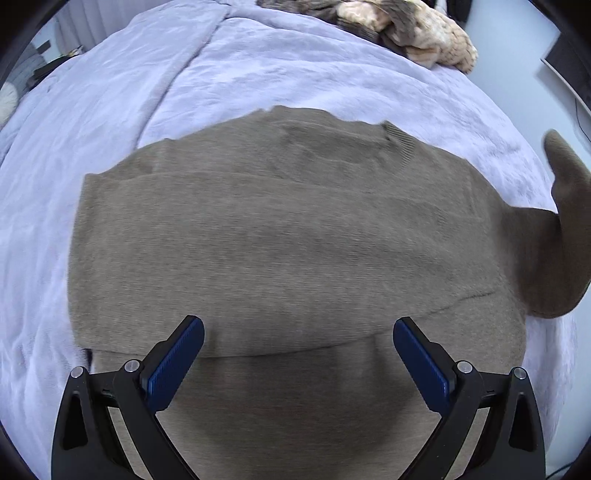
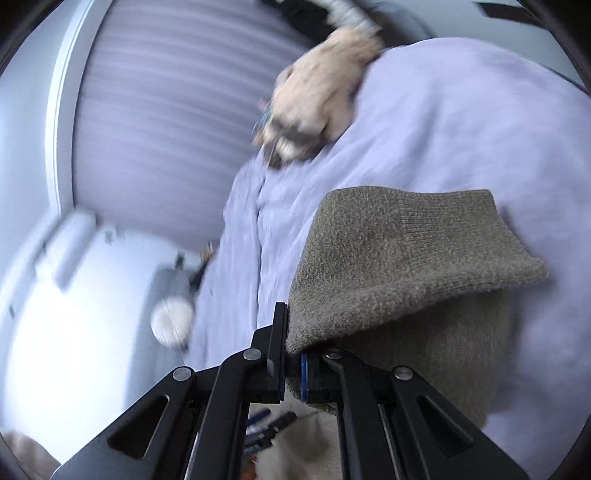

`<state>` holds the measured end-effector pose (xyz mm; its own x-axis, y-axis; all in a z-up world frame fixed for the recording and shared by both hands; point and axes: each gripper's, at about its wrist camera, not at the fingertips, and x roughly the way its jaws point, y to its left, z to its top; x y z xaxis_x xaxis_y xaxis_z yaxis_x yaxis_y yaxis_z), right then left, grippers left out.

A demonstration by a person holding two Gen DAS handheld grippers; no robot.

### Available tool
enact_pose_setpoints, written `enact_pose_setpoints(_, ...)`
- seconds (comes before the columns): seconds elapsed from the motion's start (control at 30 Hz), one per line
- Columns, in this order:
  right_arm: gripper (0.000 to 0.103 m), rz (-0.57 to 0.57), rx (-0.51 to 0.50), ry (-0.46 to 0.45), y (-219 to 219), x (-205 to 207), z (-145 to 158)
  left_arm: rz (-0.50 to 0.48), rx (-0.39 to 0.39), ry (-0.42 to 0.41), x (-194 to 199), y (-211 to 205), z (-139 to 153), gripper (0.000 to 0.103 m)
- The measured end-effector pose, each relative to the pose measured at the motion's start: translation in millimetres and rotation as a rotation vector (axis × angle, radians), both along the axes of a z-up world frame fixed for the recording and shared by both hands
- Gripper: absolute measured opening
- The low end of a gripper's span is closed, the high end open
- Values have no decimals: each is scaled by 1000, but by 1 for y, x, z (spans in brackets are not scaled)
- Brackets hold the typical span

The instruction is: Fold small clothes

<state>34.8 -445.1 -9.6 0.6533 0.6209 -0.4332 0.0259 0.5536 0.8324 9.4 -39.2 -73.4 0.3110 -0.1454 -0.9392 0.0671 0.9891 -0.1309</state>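
Observation:
A taupe knit sweater (image 1: 288,240) lies spread on the lavender bed cover (image 1: 110,110), with one fold across its lower part. My left gripper (image 1: 298,343) hovers over the near part of the sweater, open, blue pads wide apart with nothing between them. At the right edge of the left wrist view a sleeve (image 1: 565,206) stands lifted off the bed. In the right wrist view my right gripper (image 2: 291,343) is shut on the ribbed cuff of the sleeve (image 2: 406,258), which drapes up and over to the right of the fingers. The right wrist view is blurred.
A heap of beige and dark fluffy clothes (image 1: 399,26) lies at the far end of the bed; the heap (image 2: 321,92) shows blurred in the right view. White furniture (image 2: 74,295) and a curtain (image 2: 166,110) stand beside the bed. A dark monitor (image 1: 569,62) is at the right.

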Motion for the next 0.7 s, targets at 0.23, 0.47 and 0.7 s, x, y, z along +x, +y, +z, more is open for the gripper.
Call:
enact_pose_setpoints(0.23, 9, 238, -99, 132, 135, 46, -58, 104, 12, 10, -2, 56, -10, 103)
enact_pose_setpoints(0.47, 56, 147, -62, 327, 143, 44, -111, 147, -22, 2, -4, 96, -18, 103)
enact_pose_setpoints(0.7, 10, -9, -28, 315, 122, 57, -101, 170, -292, -14, 4, 126, -13, 103)
